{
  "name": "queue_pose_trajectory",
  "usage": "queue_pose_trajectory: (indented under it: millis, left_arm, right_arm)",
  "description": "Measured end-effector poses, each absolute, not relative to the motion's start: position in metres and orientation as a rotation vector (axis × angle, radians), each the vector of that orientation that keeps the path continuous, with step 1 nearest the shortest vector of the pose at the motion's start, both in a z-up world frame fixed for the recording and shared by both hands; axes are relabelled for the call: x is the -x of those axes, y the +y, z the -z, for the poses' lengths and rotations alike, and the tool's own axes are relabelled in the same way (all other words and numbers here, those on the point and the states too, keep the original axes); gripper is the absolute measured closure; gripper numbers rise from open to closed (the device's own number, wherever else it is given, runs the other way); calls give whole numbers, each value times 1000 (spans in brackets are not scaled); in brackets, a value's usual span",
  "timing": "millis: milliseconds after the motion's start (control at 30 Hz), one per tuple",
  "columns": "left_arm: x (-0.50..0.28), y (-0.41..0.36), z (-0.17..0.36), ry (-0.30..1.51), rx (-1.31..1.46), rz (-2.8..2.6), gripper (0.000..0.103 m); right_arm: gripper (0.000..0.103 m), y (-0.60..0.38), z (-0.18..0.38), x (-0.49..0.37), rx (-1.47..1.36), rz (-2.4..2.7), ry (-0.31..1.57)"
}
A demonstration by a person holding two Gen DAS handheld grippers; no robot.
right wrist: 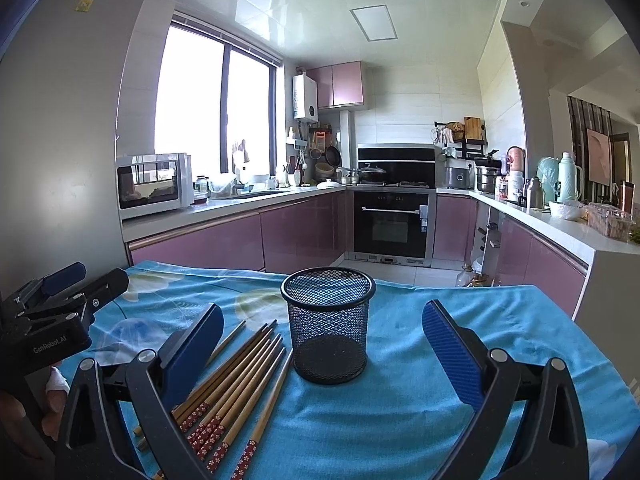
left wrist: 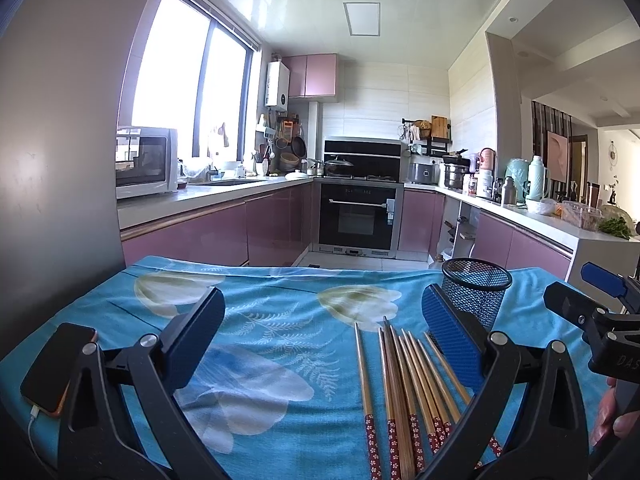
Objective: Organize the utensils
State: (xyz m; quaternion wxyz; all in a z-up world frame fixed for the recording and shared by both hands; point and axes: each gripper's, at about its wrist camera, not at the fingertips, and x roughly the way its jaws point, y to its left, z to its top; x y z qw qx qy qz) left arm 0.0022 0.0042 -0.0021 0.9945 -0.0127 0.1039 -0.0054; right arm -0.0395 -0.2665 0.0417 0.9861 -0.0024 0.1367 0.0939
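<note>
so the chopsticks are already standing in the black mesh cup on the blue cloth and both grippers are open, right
Not quite. The chopsticks are not in the black mesh cup; they lie flat on the blue cloth beside it, and the cup is empty, as the right wrist view shows. The rest holds: the left gripper and right gripper are both open.

— Cloth? 
— A turquoise table cloth (right wrist: 420, 408) is seen, printed with pale white-green leaves and ferns.
— Sticks?
— Tan bamboo chopsticks (right wrist: 236, 384) are tipped with red ends, white blossoms dotted on.
— Cup?
— A black wire-mesh round holder (right wrist: 329, 328) is noted. Blue textured pads are carried on black gripper frames.
</note>
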Motion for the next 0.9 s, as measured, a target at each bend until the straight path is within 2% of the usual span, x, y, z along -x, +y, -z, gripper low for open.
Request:
queue_pose_trajectory:
  millis: [900]
  left_arm:
    - [-4, 7, 1, 213, 27, 14, 6]
  right_arm:
    - [7, -266, -40, 38, 3, -188, 280]
